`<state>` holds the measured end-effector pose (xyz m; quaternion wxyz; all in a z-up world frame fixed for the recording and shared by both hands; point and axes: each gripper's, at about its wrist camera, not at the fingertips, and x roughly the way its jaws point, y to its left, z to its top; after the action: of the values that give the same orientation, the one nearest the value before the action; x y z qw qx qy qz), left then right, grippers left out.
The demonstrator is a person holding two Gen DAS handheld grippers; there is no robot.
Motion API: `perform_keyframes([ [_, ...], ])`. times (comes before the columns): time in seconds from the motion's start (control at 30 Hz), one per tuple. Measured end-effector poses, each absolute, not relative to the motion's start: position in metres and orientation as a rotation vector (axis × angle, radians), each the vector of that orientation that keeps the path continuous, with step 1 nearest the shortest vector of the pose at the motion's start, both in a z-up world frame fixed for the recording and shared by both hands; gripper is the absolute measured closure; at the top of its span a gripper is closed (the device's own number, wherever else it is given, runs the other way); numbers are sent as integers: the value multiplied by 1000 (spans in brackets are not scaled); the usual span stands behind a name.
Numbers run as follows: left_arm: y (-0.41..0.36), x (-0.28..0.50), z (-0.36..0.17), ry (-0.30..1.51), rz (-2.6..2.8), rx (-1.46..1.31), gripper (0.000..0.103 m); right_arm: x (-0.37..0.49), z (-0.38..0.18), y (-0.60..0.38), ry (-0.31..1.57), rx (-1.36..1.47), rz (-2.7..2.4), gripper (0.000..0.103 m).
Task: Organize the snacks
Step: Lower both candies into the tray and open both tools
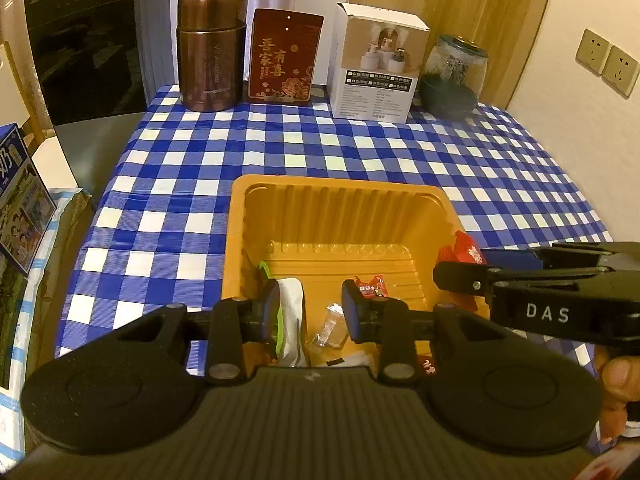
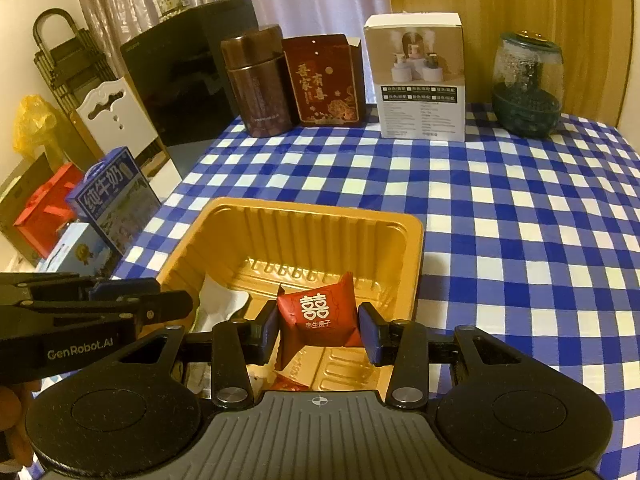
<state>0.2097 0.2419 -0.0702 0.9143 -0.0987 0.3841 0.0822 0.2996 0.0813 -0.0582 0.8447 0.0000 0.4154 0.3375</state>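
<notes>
Above the orange tray (image 2: 412,236), right gripper (image 2: 320,326) jaws clamp a red candy (image 2: 316,312); left gripper (image 1: 310,312) jaws gape, empty.

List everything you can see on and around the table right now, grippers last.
tray: one, golden, near table edge
red packet: one, red, between right gripper pads over tray
small candy: one, red, in tray
clear wrapper: one, in tray
white-green packet: one, in tray
canister: one, brown, far edge
tin: one, dark red, beside canister
carton: one, white, far edge
jar: one, glass, far right
milk box: one, blue, left of table
left gripper: open, over tray
right gripper: shut on red packet
</notes>
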Motion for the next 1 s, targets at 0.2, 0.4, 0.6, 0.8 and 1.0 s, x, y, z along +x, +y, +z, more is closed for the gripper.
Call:
perform_keyframes([
  [0.2,244,207,-70,790,180,-207,69,301,-55,80,861,52,748,41],
  [0.4,245,205,-69,789,184,-208,63,302,-53,72,855,57,701,40],
  [0.6,240,199,-62,780,186,-197,48,299,-48,60,862,65,675,38],
  [0.8,232,185,-50,759,200,-183,23,288,-37,49,866,74,658,32],
  [1.0,221,168,-37,738,205,-172,10,270,-24,38,869,79,650,28],
])
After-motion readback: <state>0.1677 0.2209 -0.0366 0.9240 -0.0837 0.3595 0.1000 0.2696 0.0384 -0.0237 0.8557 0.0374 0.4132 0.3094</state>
